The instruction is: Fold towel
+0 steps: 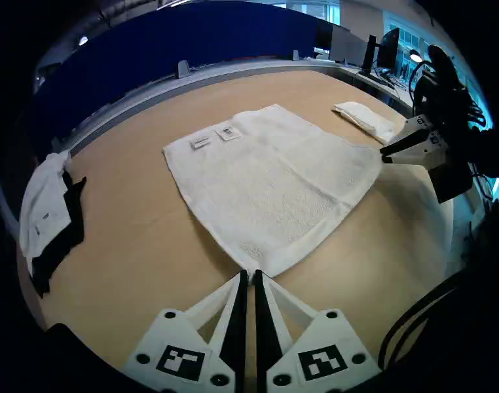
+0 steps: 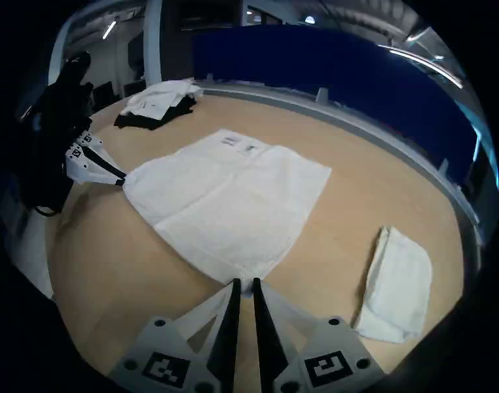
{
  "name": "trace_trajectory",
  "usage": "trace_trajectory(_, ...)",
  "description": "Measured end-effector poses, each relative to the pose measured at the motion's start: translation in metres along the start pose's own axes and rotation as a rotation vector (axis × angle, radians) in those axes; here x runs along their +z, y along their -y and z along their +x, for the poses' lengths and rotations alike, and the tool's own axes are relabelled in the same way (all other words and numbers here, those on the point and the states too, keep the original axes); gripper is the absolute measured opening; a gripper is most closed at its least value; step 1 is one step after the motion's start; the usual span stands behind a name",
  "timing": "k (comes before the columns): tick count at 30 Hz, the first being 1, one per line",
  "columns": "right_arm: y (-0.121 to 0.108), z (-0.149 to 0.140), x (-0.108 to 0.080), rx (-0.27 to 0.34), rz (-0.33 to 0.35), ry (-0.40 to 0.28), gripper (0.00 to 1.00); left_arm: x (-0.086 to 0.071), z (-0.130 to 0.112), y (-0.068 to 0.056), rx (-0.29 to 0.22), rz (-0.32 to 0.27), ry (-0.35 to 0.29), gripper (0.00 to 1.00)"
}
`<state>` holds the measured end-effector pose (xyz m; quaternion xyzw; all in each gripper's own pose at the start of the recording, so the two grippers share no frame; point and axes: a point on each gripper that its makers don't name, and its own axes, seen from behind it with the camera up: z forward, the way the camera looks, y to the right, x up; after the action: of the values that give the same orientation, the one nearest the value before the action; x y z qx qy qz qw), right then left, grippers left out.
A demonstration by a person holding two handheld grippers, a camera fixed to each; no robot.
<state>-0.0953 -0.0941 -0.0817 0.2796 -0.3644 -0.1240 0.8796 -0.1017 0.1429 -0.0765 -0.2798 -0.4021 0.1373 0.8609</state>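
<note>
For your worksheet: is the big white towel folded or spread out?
Spread out: the towel lies flat on the table, four corners apart, tags showing.

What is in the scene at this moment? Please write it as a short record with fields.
towel: white, spread flat on the table
tags: two, at the towel's far edge
left gripper: jaws closed on one towel corner
right gripper: jaws closed on the neighbouring corner
folded towel: white, lies apart from the spread one
cloth pile: white and black, near the table's edge
fold: not yet begun
</note>
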Motion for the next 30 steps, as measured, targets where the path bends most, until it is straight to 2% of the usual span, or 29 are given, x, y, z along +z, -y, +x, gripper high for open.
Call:
trace_trajectory(8, -0.004, 0.029, -0.017, 0.014, -0.010, -0.045, 0.14, -0.017, 0.020, 0.000, -0.036, 0.009, -0.028, 0.08)
trace_trajectory(20, -0.002, 0.068, -0.053, 0.021, -0.018, -0.099, 0.14, -0.059, 0.054, 0.005, -0.055, 0.030, -0.064, 0.08)
trace_trajectory(26, 0.001, 0.084, -0.071, 0.027, -0.017, -0.118, 0.14, -0.079, 0.065, 0.001, -0.089, 0.024, -0.072, 0.08)
trace_trajectory(30, 0.003, 0.090, -0.082, 0.024, -0.013, -0.124, 0.14, -0.087, 0.065, -0.003, -0.103, 0.018, -0.069, 0.08)
